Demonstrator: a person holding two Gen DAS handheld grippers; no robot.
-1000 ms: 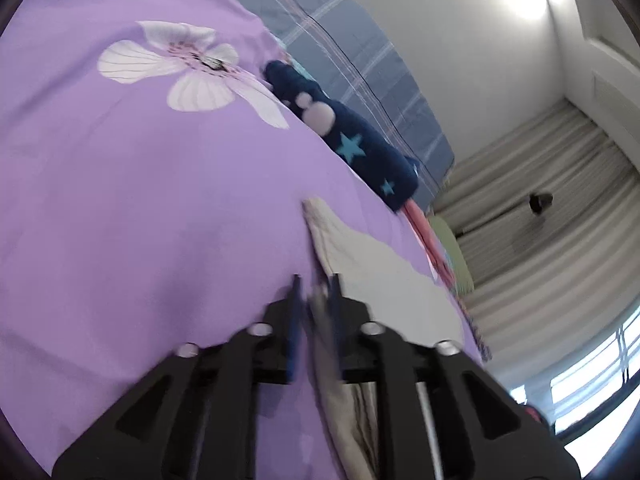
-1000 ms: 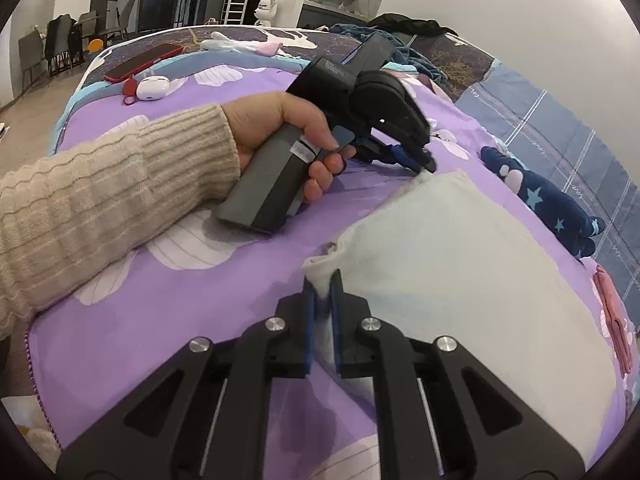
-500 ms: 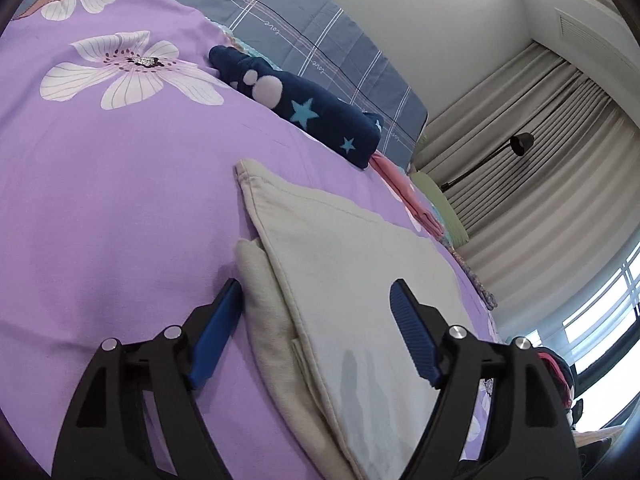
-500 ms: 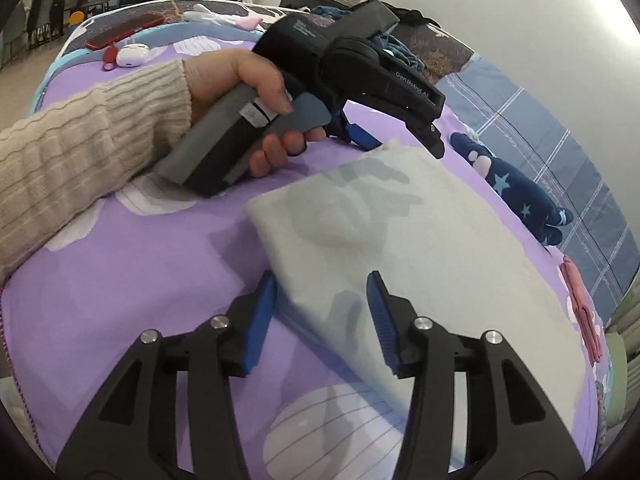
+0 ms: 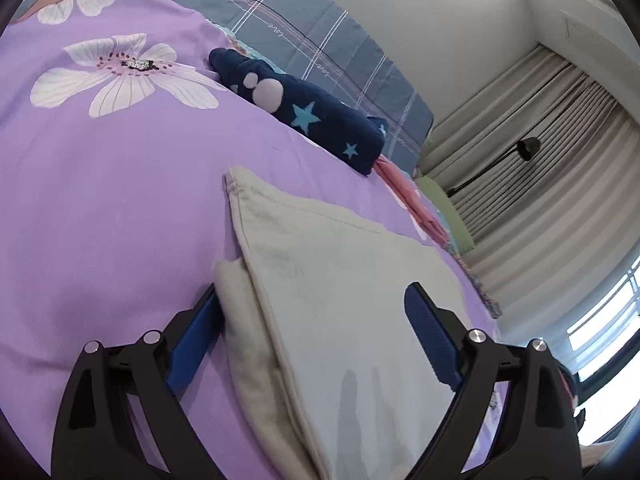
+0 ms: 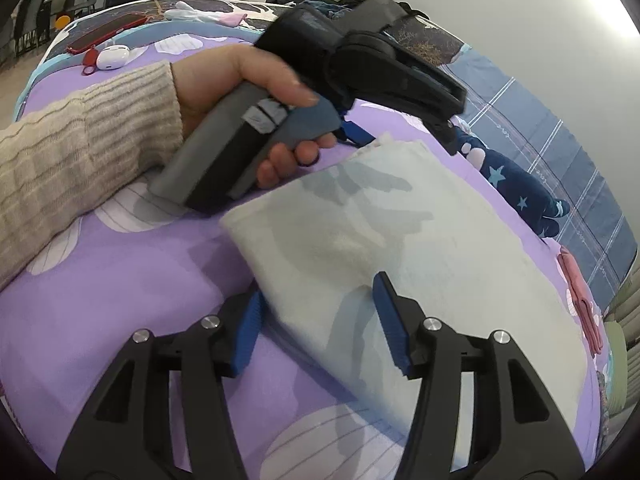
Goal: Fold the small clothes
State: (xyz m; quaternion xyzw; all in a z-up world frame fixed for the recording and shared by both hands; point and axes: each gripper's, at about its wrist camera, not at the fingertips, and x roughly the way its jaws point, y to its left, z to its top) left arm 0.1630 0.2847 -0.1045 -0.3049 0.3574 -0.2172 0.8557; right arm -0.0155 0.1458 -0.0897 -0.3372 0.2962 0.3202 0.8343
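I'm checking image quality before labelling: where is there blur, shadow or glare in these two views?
Right wrist view: the hand and nearby cream cloth edge are motion-blurred, and gripper shadows cross the cloth. Left wrist view: sharp overall, with blown-out window glare lower right and strong fisheye bending of the curtains.

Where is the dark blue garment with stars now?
In the left wrist view, the dark blue garment with stars lies on the purple floral bedspread, beyond the folded cream cloth, beside the grey-blue plaid quilt.

The word "love" repeats along the blue checked pillow (image 5: 320, 40).
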